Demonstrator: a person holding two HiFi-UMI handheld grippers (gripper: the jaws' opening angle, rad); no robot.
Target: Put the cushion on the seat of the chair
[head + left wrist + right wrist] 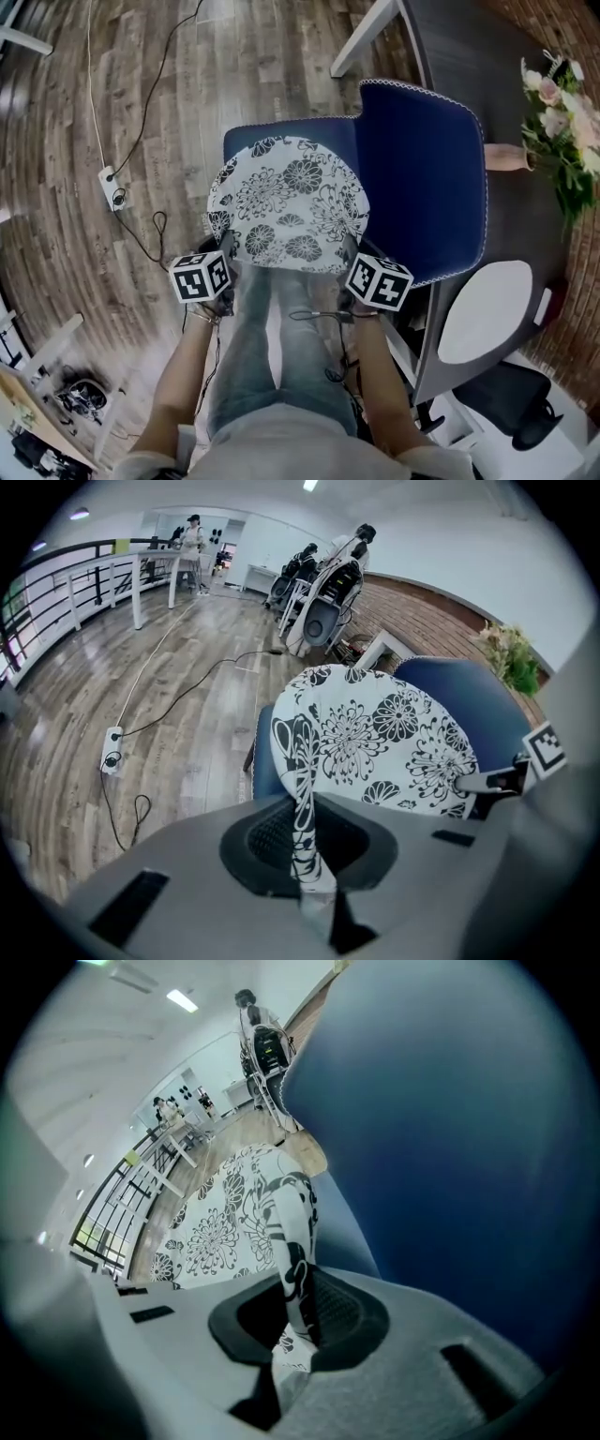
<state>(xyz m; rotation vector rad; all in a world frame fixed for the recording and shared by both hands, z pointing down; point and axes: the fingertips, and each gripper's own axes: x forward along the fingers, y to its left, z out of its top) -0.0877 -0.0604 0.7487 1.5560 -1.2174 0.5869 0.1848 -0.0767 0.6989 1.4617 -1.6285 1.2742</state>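
A round white cushion with black flower print hangs over the seat of the blue chair. My left gripper is shut on the cushion's near left edge, and my right gripper is shut on its near right edge. In the left gripper view the cushion spreads out ahead, its rim pinched between the jaws, with the blue chair behind it. In the right gripper view the cushion's rim runs into the closed jaws, and the chair's blue backrest fills the right side.
A dark table with a bunch of flowers stands right of the chair. A power strip and cables lie on the wooden floor at left. My legs are just in front of the seat. Parked chairs stand far off.
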